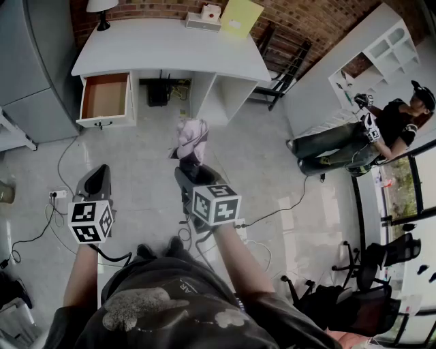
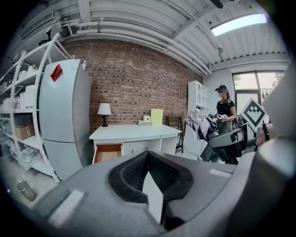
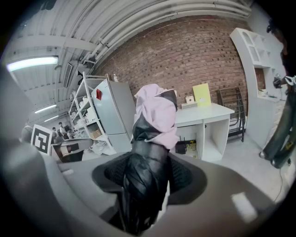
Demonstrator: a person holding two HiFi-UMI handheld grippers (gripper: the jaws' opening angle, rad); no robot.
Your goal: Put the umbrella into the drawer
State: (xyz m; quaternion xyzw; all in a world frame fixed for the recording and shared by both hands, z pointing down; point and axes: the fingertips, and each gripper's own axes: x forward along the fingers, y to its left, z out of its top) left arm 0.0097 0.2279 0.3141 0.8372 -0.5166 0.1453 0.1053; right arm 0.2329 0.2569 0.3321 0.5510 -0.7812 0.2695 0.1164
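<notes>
The folded umbrella [image 1: 193,140], pink fabric over a black wrapped body, sticks out ahead of my right gripper [image 1: 188,174], which is shut on its black part. In the right gripper view the umbrella [image 3: 155,115] fills the space between the pads of that gripper [image 3: 148,162]. The white desk [image 1: 170,44] stands ahead, and its left drawer [image 1: 104,95] is pulled open and shows a bare brown bottom. My left gripper [image 1: 96,183] is held lower left of the umbrella, shut and holding nothing. In its own view the left gripper [image 2: 148,155] points toward the drawer [image 2: 107,152].
A lamp [image 1: 101,10], a small box and a yellow card [image 1: 242,17] sit on the desk. A grey fridge [image 2: 64,115] stands left of it. At the right, a person [image 1: 368,133] sits by white shelving [image 1: 381,54]. Cables [image 1: 61,194] run over the floor; office chairs [image 1: 368,272] stand at lower right.
</notes>
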